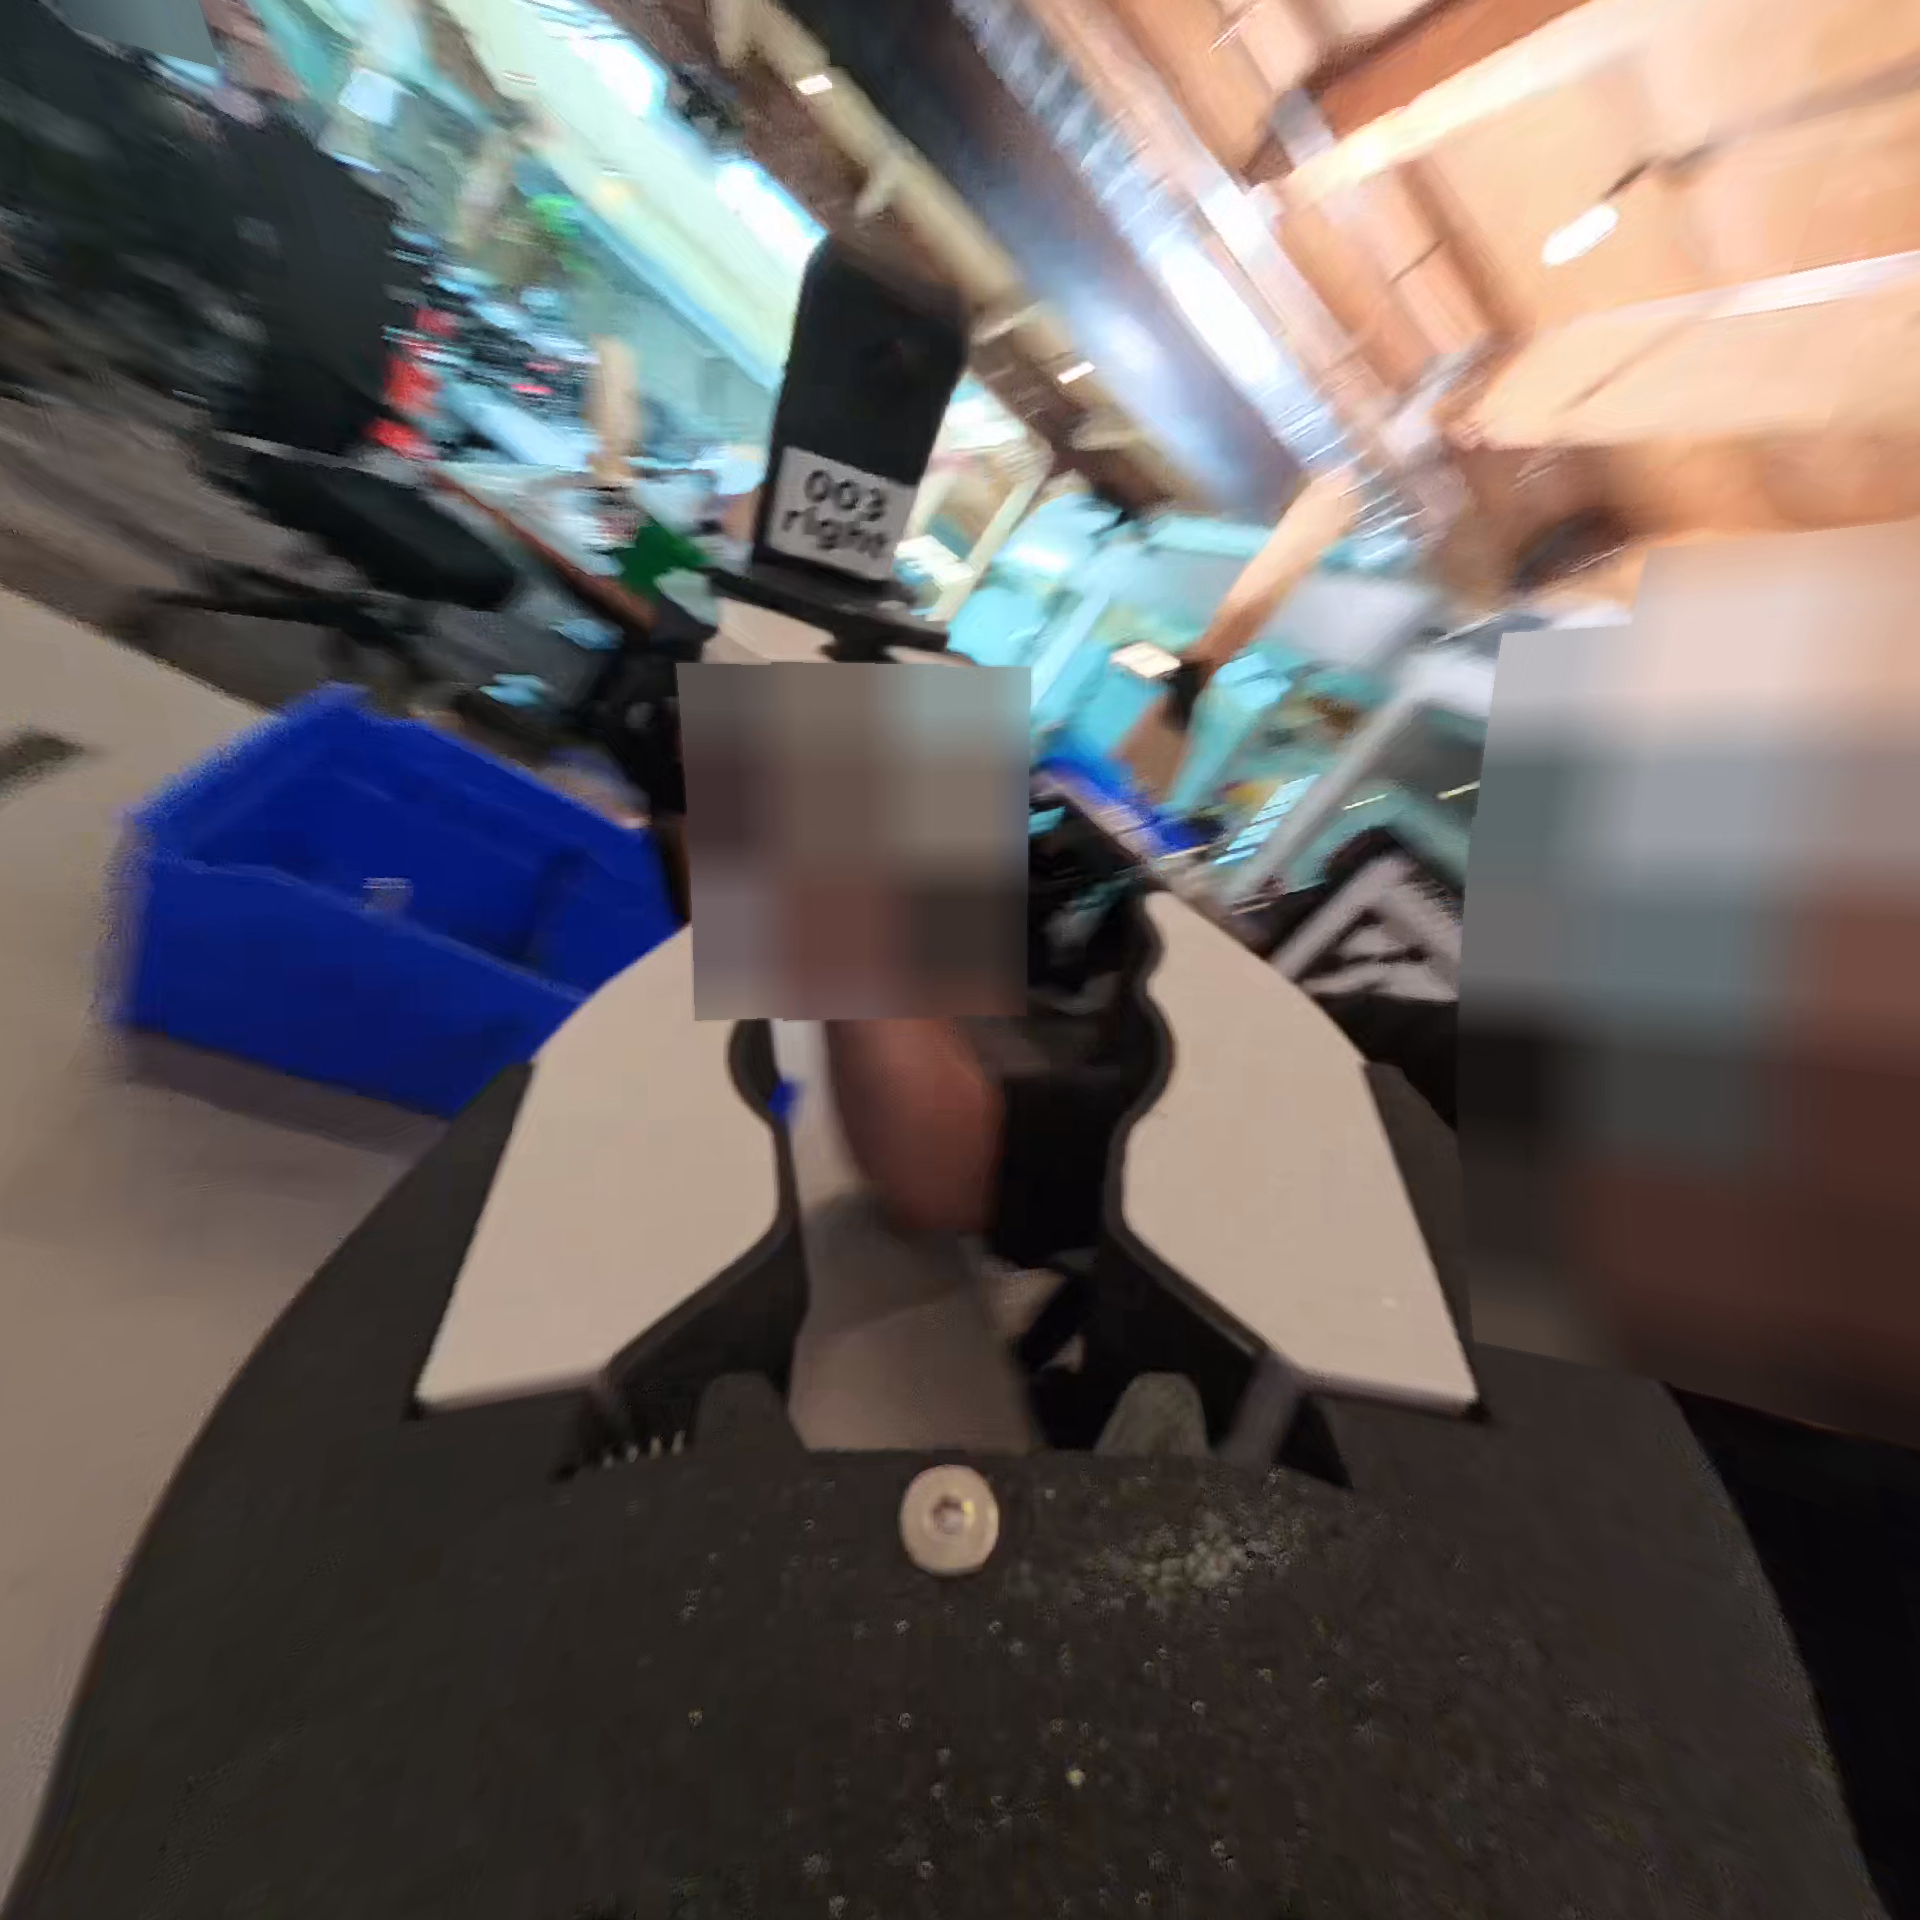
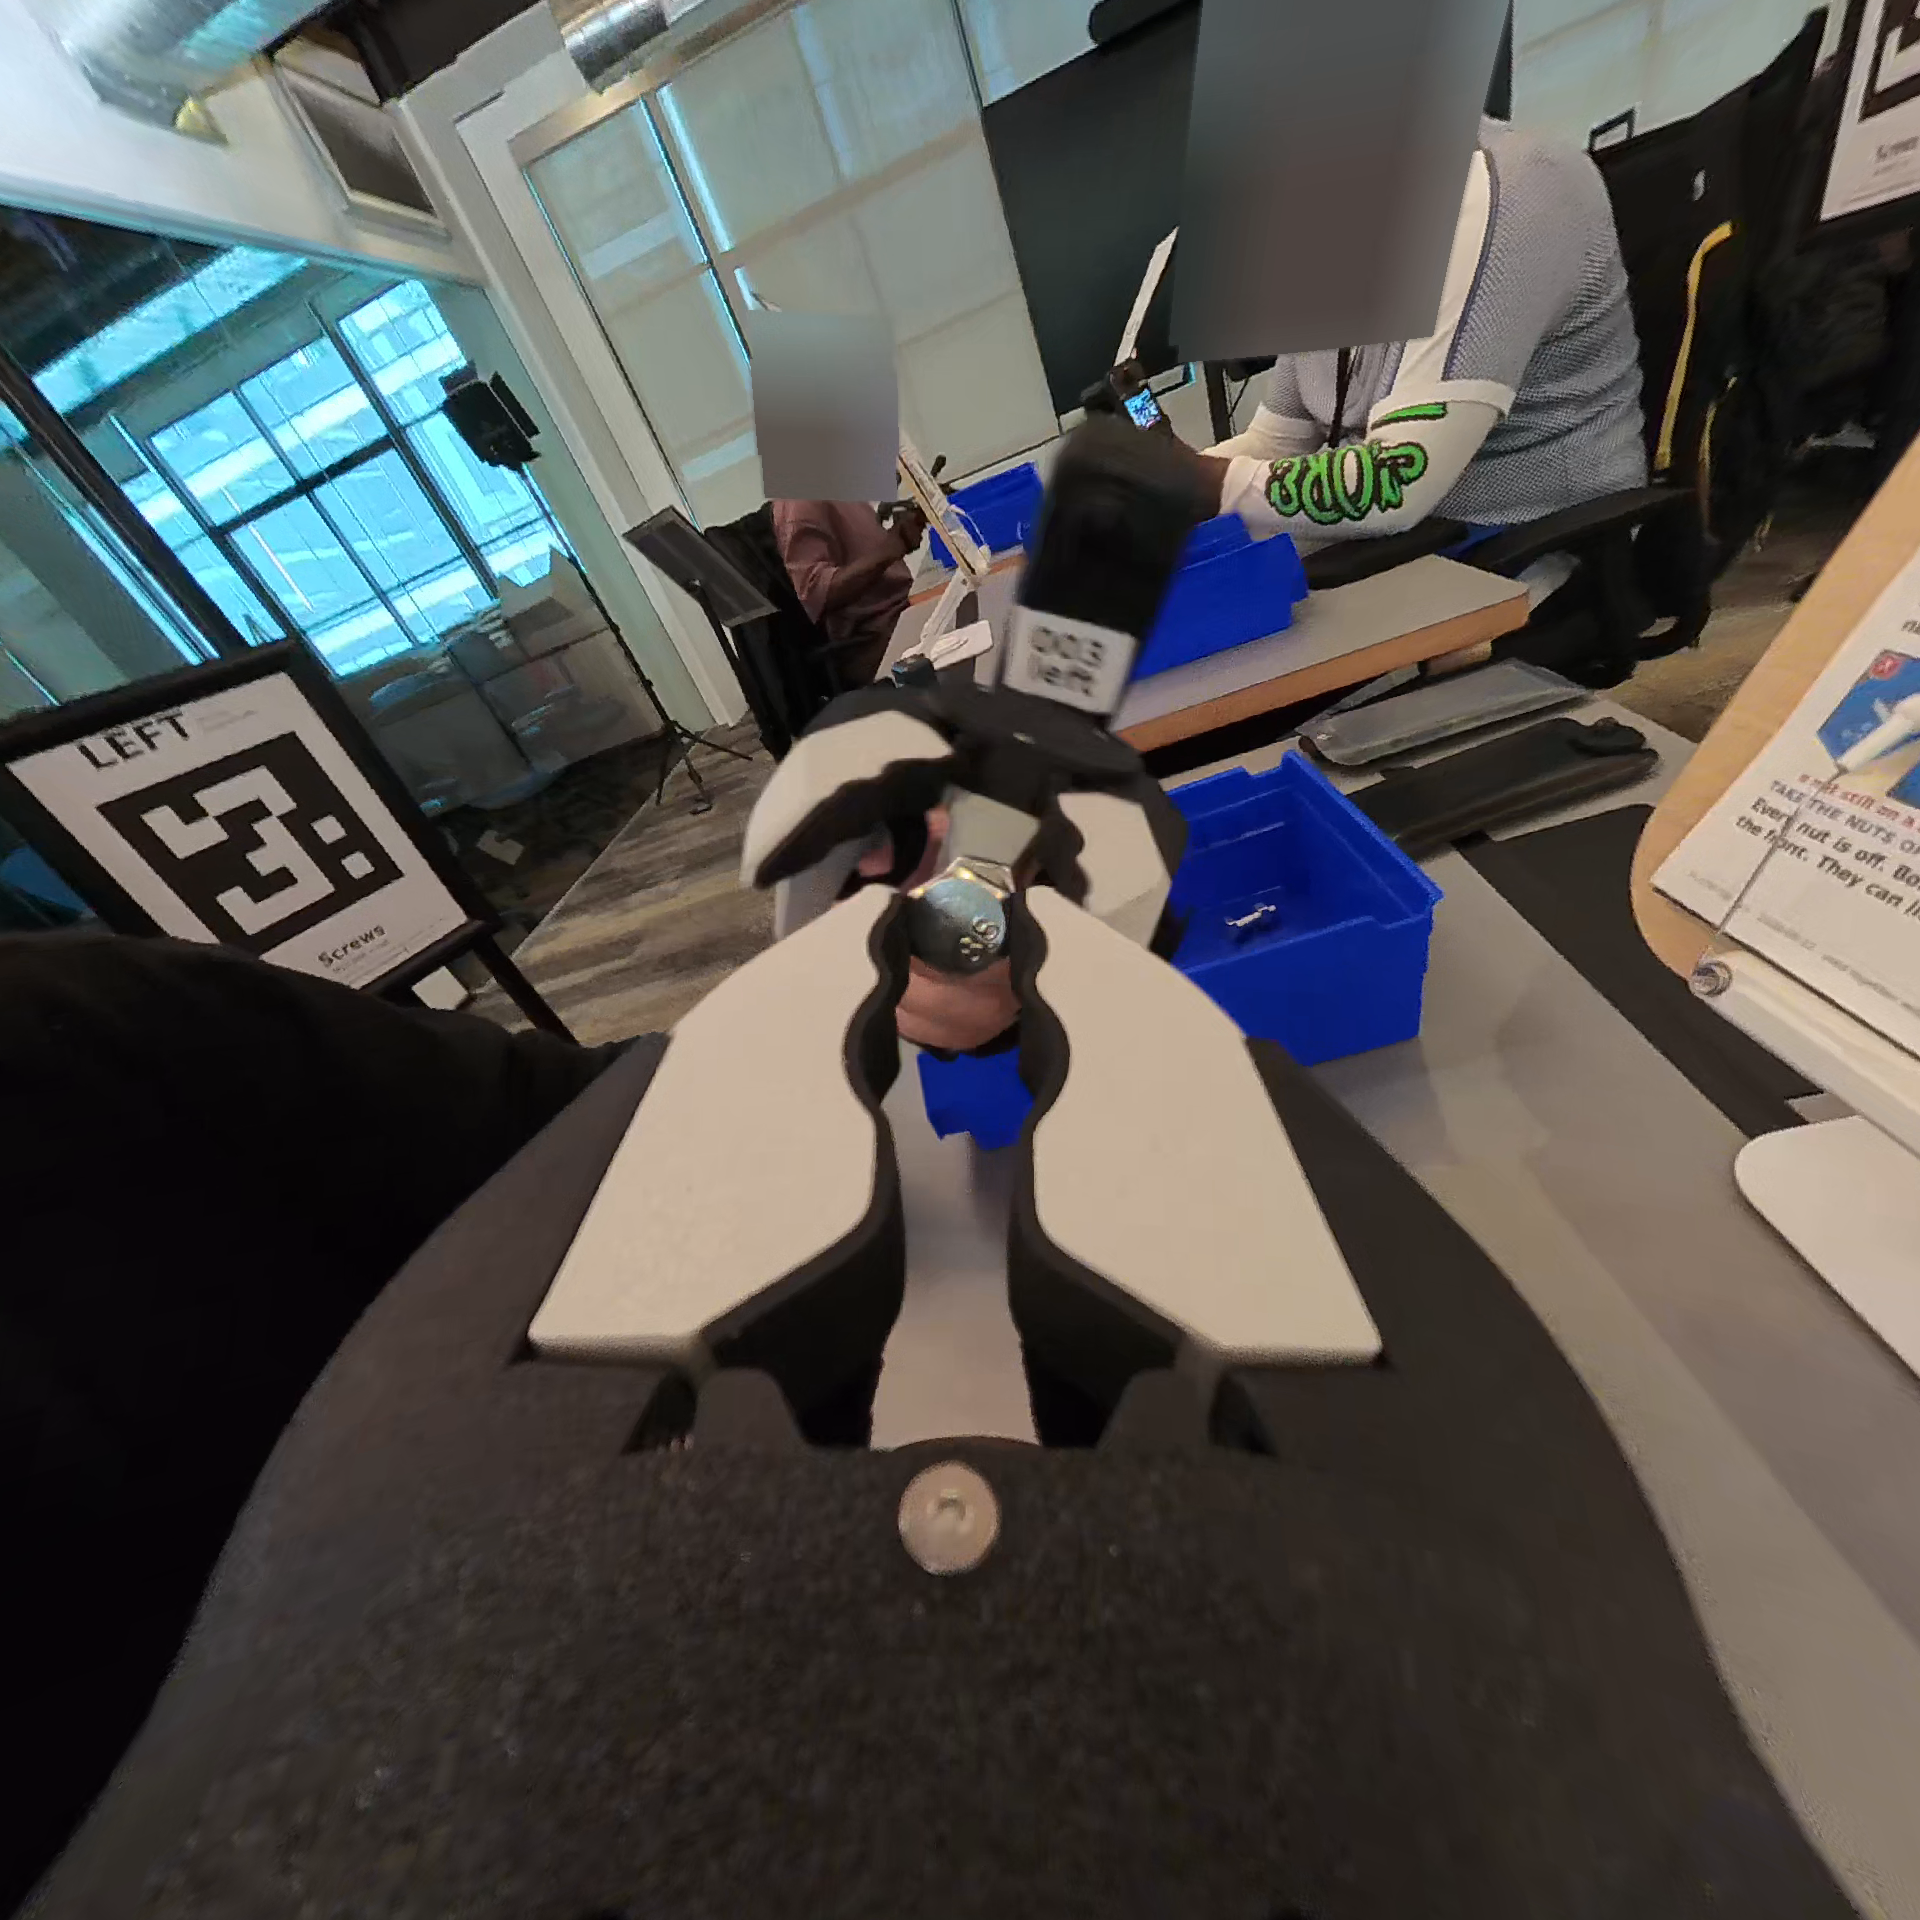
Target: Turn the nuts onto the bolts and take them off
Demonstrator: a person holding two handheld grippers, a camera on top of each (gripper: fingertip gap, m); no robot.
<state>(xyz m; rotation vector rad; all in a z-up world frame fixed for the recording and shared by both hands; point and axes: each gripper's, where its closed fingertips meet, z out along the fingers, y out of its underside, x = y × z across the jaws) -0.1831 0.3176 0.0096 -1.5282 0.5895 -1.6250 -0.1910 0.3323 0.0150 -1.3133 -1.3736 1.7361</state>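
Though the left wrist view is badly smeared, the left gripper (image 1: 951,997) fills the lower half of the frame, and its grey fingers (image 1: 613,1174) stand apart at their lower part; a mosaic patch covers the tips, so whether they clamp anything cannot be told here. A blue bin (image 1: 353,894) sits at the left middle on the pale table (image 1: 135,1247). The right gripper (image 1: 831,623) rises behind the patch, seemingly pointing back toward the camera.

From the right wrist view, the right gripper (image 2: 958,925) has its fingertips closed on the bolt (image 2: 958,923) at the centre of the frame. Its head is a shiny silver hexagon, facing the camera, with small stamped marks on the flat face. Just behind it the left gripper (image 2: 977,831) meets the same spot from the far side, with a pale metal piece between its fingers that may be the nut. A blue bin (image 2: 1299,914) sits right of centre on the table (image 2: 1507,1299), holding a small metal part (image 2: 1252,922).
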